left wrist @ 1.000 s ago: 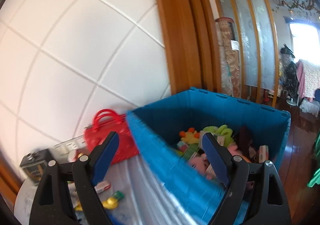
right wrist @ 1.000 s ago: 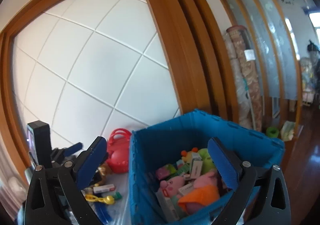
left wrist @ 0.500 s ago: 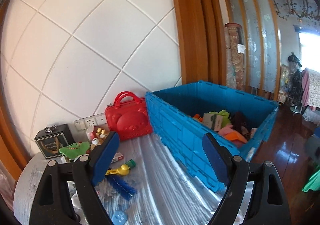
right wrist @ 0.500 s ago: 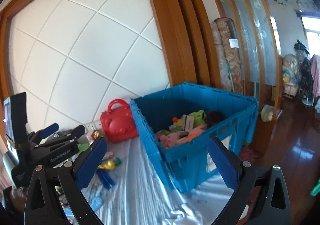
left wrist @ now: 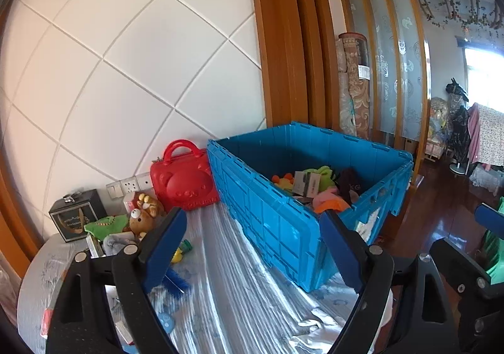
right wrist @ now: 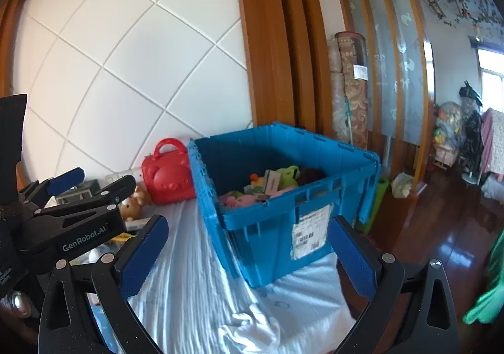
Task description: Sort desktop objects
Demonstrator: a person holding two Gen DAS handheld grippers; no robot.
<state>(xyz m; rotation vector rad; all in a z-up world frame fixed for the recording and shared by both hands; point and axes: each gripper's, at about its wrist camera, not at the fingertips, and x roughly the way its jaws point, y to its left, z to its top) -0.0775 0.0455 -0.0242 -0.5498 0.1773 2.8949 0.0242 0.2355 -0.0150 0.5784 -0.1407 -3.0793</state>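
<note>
A blue plastic crate [left wrist: 271,215] holding several toys and boxes stands on the table at the right; it also shows in the right wrist view [right wrist: 267,228]. Loose toys lie at the left: a brown bear plush [left wrist: 145,212], a green plush [left wrist: 105,225], a yellow toy [left wrist: 177,254] and a blue brush [left wrist: 176,281]. My left gripper [left wrist: 252,246] is open and empty, held back from the crate above the table. My right gripper [right wrist: 249,256] is open and empty in front of the crate. The left gripper also shows at the left of the right wrist view [right wrist: 94,187].
A red bear-shaped case [left wrist: 182,177] stands against the white tiled wall, left of the crate. A black box [left wrist: 77,215] sits at the far left. The table has a shiny plastic cover [left wrist: 239,291]. The table's right edge drops to a wooden floor [right wrist: 441,228].
Both grippers have pulled back and away from the crate, which now looks smaller and farther. Both stay open and empty. The loose toys at the left have come into view.
</note>
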